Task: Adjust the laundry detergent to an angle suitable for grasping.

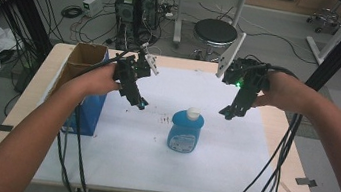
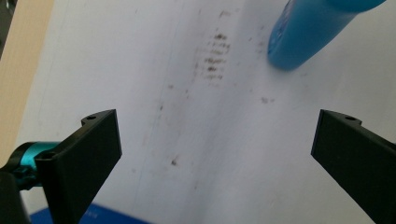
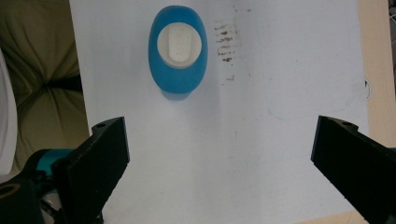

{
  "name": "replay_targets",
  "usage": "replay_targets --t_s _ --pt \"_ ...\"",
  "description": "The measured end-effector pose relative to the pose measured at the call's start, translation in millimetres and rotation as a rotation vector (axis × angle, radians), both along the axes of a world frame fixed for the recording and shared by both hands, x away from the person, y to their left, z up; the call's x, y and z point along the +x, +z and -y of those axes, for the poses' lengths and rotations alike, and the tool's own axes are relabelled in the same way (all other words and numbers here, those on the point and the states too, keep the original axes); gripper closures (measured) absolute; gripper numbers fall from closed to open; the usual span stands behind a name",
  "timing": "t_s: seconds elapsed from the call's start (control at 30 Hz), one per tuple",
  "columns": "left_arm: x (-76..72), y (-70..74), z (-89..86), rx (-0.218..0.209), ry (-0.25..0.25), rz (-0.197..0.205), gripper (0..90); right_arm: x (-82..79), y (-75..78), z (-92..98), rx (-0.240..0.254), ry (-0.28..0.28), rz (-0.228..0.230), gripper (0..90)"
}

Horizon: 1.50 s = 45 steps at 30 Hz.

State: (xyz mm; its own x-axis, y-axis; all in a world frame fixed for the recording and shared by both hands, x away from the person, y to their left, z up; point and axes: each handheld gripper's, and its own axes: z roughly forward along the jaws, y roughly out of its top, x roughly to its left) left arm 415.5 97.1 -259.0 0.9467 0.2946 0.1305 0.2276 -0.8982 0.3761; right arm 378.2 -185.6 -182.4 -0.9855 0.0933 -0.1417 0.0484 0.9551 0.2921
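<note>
Now, left gripper [image 1: 140, 103]: hovering centre-left, jaws spread, gripping nothing.
Right gripper [image 1: 226, 115]: hovering centre-right, jaws gaping, empty.
Blue bottle [image 1: 185, 130]: standing upright between them.

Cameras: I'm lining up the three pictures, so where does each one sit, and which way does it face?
High view: above the person's side, looking forward and down on the table; both forearms, left gripper, right gripper.
Left gripper view: on that gripper, looking down at the white sheet; its open black jaws.
Right gripper view: looking straight down on the bottle; its open jaws.
Shared: the blue bottle and the brown stains.
</note>
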Motion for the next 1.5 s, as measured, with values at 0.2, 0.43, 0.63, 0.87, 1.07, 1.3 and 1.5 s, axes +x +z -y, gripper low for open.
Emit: replay_targets --t_s 0.2,0.43,0.63,0.87,1.07,1.3,1.5 --pt "5.3 1.4 -5.7 0.005 0.022 -0.016 1.6 7.6 -1.9 -0.7 0.000 0.000 -0.009 3.3" --pt "3.1 1.2 -9.2 0.034 -0.006 -0.037 1.6 18.2 -4.0 -1.1 0.011 -0.003 -0.021 3.3" --pt "0.8 0.6 -10.7 0.036 -0.010 -0.026 1.6 22.0 -4.9 -0.9 0.009 -0.005 -0.022 3.3" --pt "-0.2 -1.0 -11.6 0.017 -0.029 -0.030 1.7 23.0 -3.7 2.2 0.012 -0.014 -0.025 3.3" --pt "-2.5 -1.8 -10.1 0.008 -0.051 -0.032 1.6 31.1 -2.2 1.3 0.017 -0.012 -0.022 3.3" --pt "-4.5 -3.3 -10.7 -0.003 -0.058 -0.032 1.6 37.5 -3.2 -0.2 0.011 -0.010 -0.030 3.3" --pt "-6.8 -3.9 -10.6 -0.015 -0.063 -0.033 1.7 43.6 0.7 -0.9 0.015 -0.014 -0.023 3.3"
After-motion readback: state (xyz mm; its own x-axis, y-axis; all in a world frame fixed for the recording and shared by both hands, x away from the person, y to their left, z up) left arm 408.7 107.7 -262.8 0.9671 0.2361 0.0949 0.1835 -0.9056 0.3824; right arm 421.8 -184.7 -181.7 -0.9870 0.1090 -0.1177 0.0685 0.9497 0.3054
